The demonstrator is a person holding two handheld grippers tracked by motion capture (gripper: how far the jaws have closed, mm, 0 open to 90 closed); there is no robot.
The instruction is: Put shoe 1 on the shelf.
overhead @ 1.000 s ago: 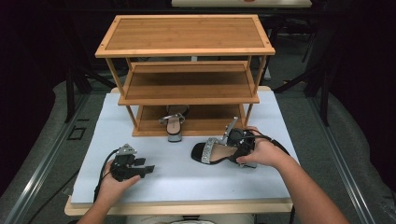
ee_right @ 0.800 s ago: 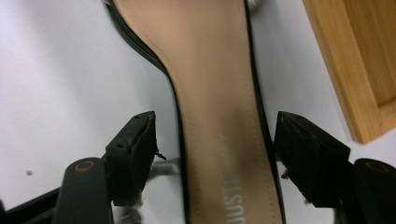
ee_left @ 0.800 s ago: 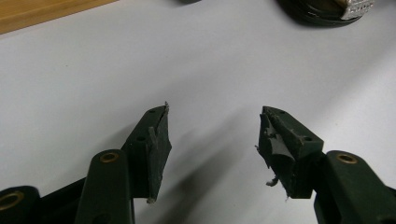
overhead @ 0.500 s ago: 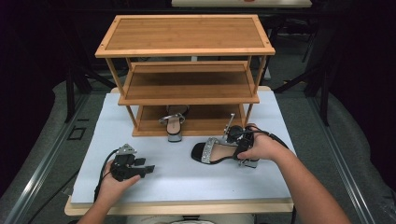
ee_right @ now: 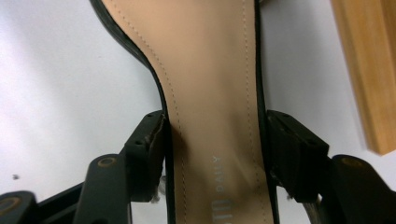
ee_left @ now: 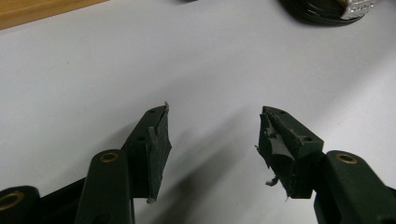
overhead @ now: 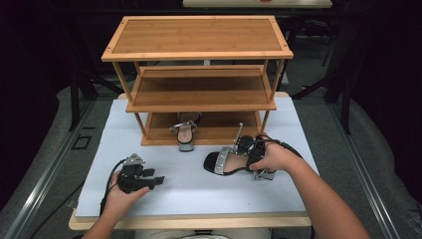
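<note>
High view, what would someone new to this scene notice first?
Probably the three-tier wooden shoe rack at the back of the white table. One sandal sits on its bottom shelf; its mate, the black sandal, lies in front with the right gripper, whose jaws have just been closing, pressed on both sides of its sole. The left gripper rests open on bare table.

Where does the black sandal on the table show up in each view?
High view: sandal right of centre on the white table, at the right gripper.
Left gripper view: its toe at the top right edge.
Right gripper view: its tan insole fills the centre, between the jaws.
Shared landmark: the wooden rack.
</note>
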